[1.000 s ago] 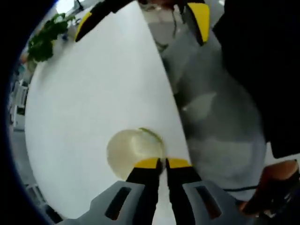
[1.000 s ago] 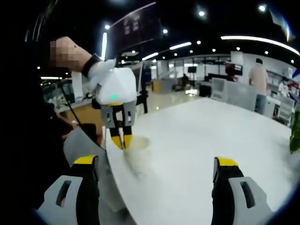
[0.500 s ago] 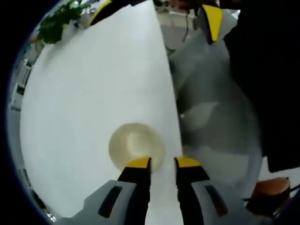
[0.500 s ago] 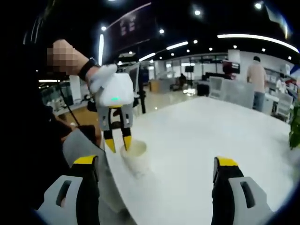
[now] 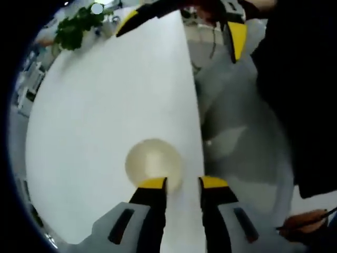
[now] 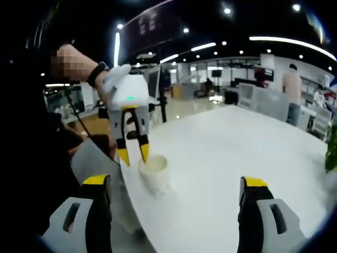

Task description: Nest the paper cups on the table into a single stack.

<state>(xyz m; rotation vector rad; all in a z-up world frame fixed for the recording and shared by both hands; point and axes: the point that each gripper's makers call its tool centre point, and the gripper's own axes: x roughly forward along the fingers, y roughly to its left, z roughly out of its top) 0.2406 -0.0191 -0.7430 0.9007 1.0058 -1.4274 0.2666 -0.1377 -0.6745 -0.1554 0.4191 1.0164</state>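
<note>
The left gripper point(image 5: 178, 183), grey-bodied with yellow-tipped jaws, is seen in the left gripper view with its jaws a small way apart and nothing held between them; the tips are poised above the near rim of a pale cream paper cup point(image 5: 153, 163), looked into from above, so that whether a single cup or a nested stack stands there cannot be told. In the right gripper view the same left gripper point(image 6: 134, 155) is shown hanging downward from a white housing, its tips just above and to one side of the cup point(image 6: 155, 173), apart from it and not gripping it. The cup is stood upright on a broad white table point(image 5: 95, 105), close to the table's edge, beyond which a grey floor point(image 5: 242, 137) is seen. The right gripper point(image 6: 177, 185) is held wide open and empty, its two yellow-capped jaws spread well apart, with the cup lying ahead of them and nearer the left jaw. A green leafy plant point(image 5: 79, 23) is placed at the table's far side. A person in a light top point(image 6: 292, 89) is seen standing in the office background under ceiling lights.
</note>
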